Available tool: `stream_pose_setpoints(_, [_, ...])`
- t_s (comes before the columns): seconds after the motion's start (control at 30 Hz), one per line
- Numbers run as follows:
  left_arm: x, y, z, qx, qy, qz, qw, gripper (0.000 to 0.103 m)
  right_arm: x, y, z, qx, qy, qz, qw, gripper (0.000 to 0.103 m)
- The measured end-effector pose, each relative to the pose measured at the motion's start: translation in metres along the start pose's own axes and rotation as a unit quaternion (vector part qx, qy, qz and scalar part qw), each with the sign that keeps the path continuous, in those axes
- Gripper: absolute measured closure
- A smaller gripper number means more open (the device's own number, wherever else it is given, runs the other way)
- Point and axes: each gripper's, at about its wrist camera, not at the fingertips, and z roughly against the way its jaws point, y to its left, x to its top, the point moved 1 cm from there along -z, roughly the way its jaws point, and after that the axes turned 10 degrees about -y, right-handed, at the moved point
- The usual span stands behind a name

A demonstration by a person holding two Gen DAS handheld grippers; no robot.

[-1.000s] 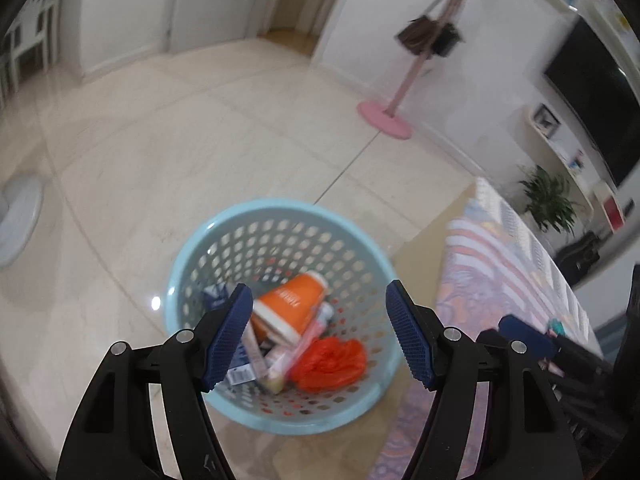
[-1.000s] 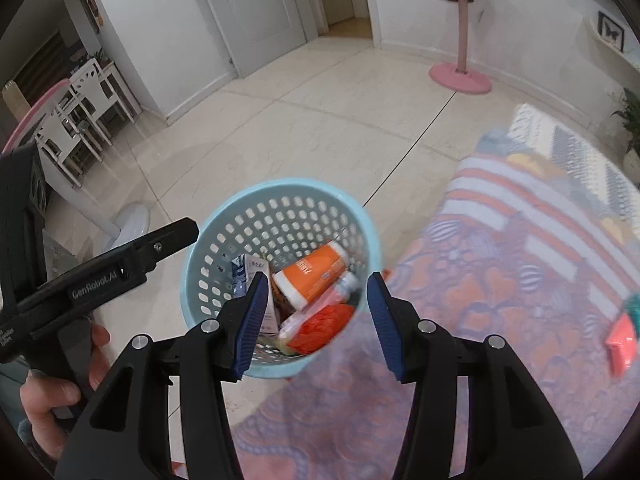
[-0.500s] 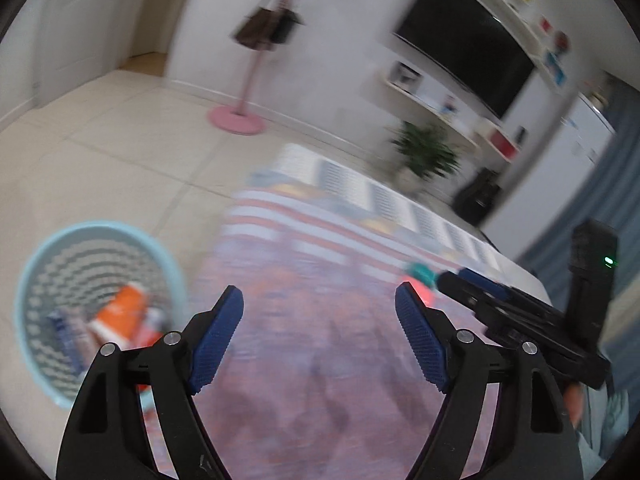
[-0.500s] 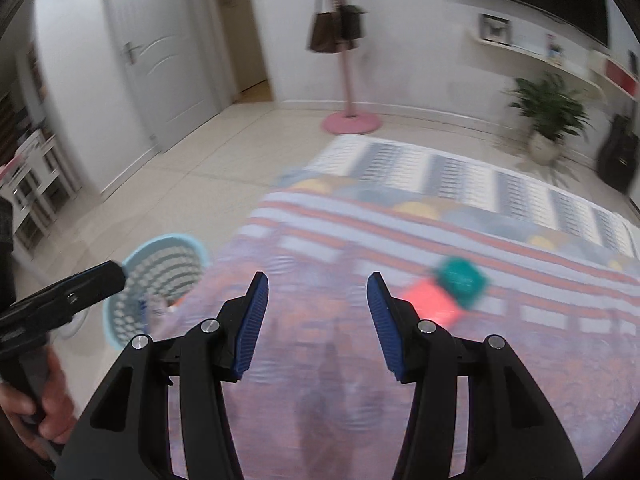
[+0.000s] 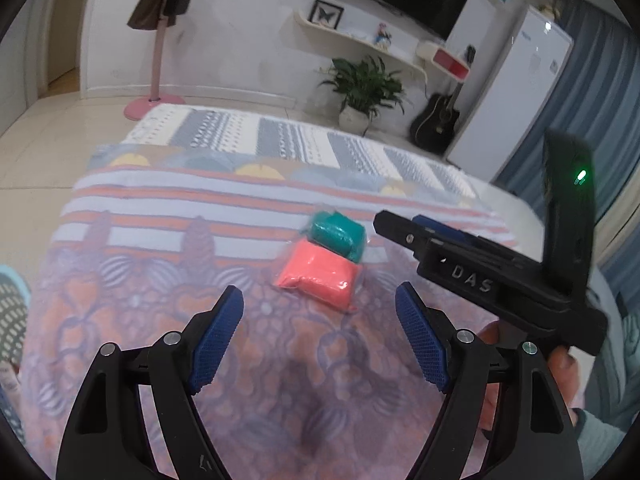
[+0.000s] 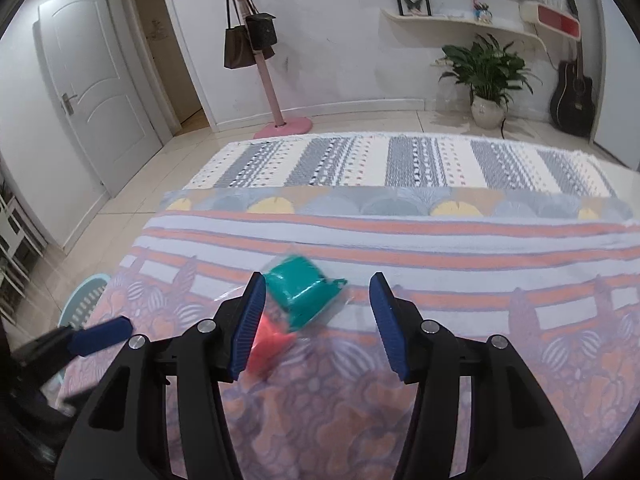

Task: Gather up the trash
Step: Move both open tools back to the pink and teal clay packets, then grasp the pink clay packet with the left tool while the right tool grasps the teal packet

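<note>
On patterned rug [image 5: 168, 264]: teal packet [image 5: 338, 236] touching pink packet [image 5: 316, 280]. Left gripper [image 5: 318, 340] spread wide, empty. Right gripper [image 6: 318, 320] opening, framing teal packet, nothing pinched.

left gripper [image 5: 319, 318]: black frame, silver screws | fingers [image 5: 216, 340]: blue textured pads | sleeve [image 5: 600, 436]: possibly grey-green

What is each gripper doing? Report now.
Left gripper: open, holding nothing.
Right gripper: open and opening, holding nothing; teal packet lies ahead.
</note>
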Motion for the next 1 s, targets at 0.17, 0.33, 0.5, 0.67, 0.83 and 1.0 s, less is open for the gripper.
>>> stream_pose_setpoints(0.17, [-0.007, -0.009, -0.031, 0.001, 0.02, -0.021, 0.9996, 0.026, -0.001, -0.011, -0.009, -0.006, -0.006, -0.005, 1.0, 0.053])
stream_pose_setpoints(0.33, [-0.011, -0.014, -0.059, 0.019, 0.046, -0.046, 0.9977, 0.027, 0.003, -0.023, -0.014, 0.004, -0.015, -0.033, 0.999, 0.054])
stream_pose_setpoints(0.5, [-0.007, -0.017, -0.072, 0.018, 0.051, -0.055, 0.997, 0.027, 0.004, -0.013, -0.019, 0.024, -0.009, -0.009, 1.0, 0.054])
stream_pose_setpoints(0.67, [-0.003, -0.018, -0.075, 0.038, 0.055, -0.074, 0.995, 0.056, 0.004, -0.006, -0.025, 0.032, 0.001, 0.007, 0.999, 0.054])
stream_pose_setpoints(0.83, [-0.005, -0.002, -0.061, 0.024, 0.049, -0.035, 0.9979, 0.066, 0.002, -0.005, -0.028, 0.038, 0.009, 0.008, 0.999, 0.054])
stream_pose_setpoints(1.0, [-0.008, 0.02, -0.042, 0.03, 0.034, 0.006, 0.999, 0.067, 0.002, 0.002, -0.033, 0.03, 0.017, 0.026, 0.999, 0.045])
